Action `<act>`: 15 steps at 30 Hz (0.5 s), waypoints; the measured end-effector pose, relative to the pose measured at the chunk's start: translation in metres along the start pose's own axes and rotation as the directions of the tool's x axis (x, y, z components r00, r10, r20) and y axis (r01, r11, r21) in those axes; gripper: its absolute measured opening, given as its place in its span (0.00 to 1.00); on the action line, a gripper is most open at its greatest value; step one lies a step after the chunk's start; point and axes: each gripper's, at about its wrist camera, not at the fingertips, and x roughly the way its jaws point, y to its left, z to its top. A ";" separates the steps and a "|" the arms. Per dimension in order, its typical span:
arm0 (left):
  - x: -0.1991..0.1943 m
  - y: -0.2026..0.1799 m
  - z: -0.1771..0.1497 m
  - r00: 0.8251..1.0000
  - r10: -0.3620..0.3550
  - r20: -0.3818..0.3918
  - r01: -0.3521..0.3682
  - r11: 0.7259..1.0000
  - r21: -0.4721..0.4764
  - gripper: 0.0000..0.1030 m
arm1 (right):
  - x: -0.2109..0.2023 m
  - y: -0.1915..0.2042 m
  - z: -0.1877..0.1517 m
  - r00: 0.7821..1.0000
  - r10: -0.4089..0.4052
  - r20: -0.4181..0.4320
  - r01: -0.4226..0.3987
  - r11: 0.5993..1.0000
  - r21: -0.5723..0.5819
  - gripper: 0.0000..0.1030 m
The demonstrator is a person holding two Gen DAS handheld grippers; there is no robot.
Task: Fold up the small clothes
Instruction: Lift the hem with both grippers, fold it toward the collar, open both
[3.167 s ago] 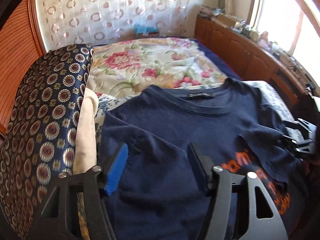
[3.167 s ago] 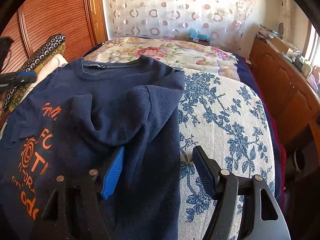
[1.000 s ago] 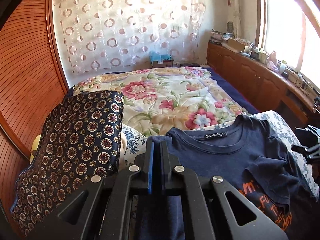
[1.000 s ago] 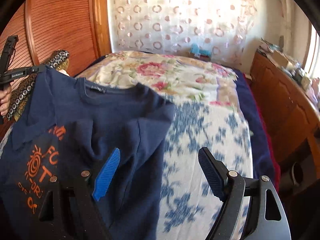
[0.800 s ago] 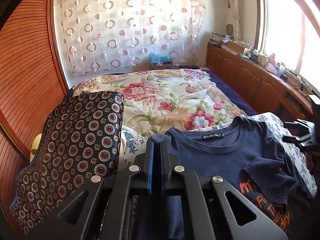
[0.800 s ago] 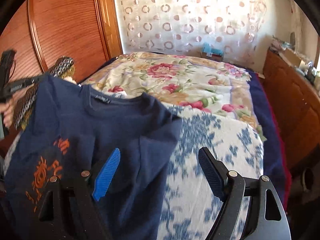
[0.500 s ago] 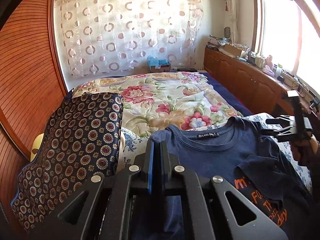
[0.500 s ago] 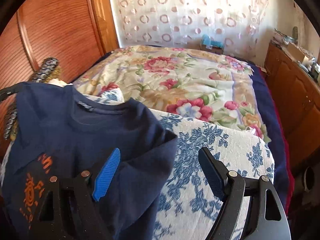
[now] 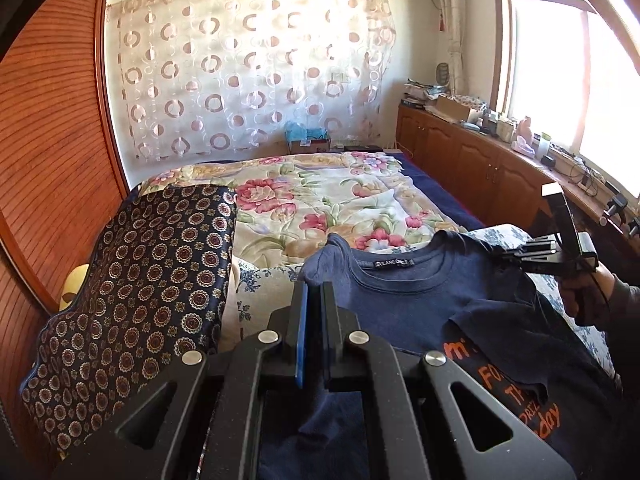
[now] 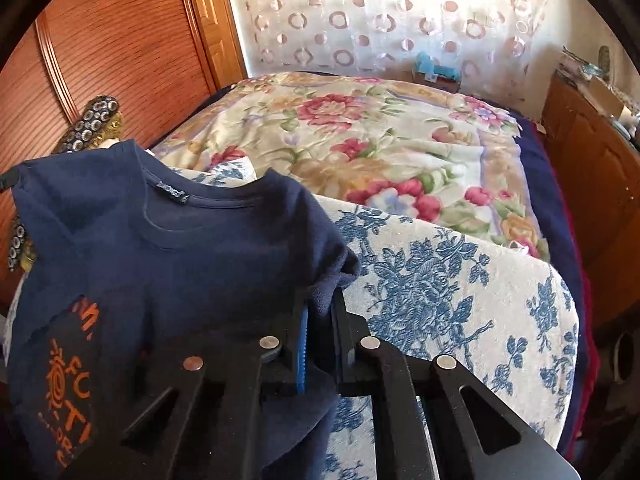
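On the far left a navy pillow (image 9: 132,280) patterned with gold medallions leans against the reddish wooden wardrobe (image 9: 52,152). Just to its right, the left tongs (image 9: 314,300) are clenched on the shoulder corner of a navy T-shirt (image 9: 400,304), the cloth bunching up above the blue pad and hanging down between the black frame arms.

The T-shirt is dark navy with a ribbed round collar and a small label inside the neck. Orange printed lettering and a sun-like spiral motif run down its front, partly covered by a sleeve folded inward over the chest. It is held up by both shoulders, its collar edge stretched between the two tongs, above a white cushion with blue flower print (image 10: 440,280) at the near end of the bed. Its lower part drops out of view beneath the tongs.

The right tongs (image 10: 320,320) are clenched on the other shoulder corner, fabric pinched between the blue pad and the black finger; in the left wrist view they show at the right edge, gripped by the person's hand (image 9: 592,296).

Beyond the shirt, a cream floral quilt (image 9: 328,204) covers the bed. A small cardboard box (image 9: 310,142) holding something blue sits at the foot of the circle-patterned curtain (image 9: 248,68). At the right, a wooden counter (image 9: 480,160) under the window carries assorted clutter too small to identify.
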 end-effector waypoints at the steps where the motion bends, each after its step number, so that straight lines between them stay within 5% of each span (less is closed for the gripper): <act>1: -0.004 -0.002 -0.001 1.000 -0.001 0.007 0.001 1.000 0.006 0.07 | -0.003 -0.001 -0.002 1.000 -0.001 0.018 0.001 1.000 0.003 0.07; 15: -0.089 -0.002 -0.025 0.991 -0.029 0.134 0.031 0.999 -0.011 0.07 | -0.132 0.034 -0.050 0.963 -0.030 0.268 0.038 0.999 -0.027 0.06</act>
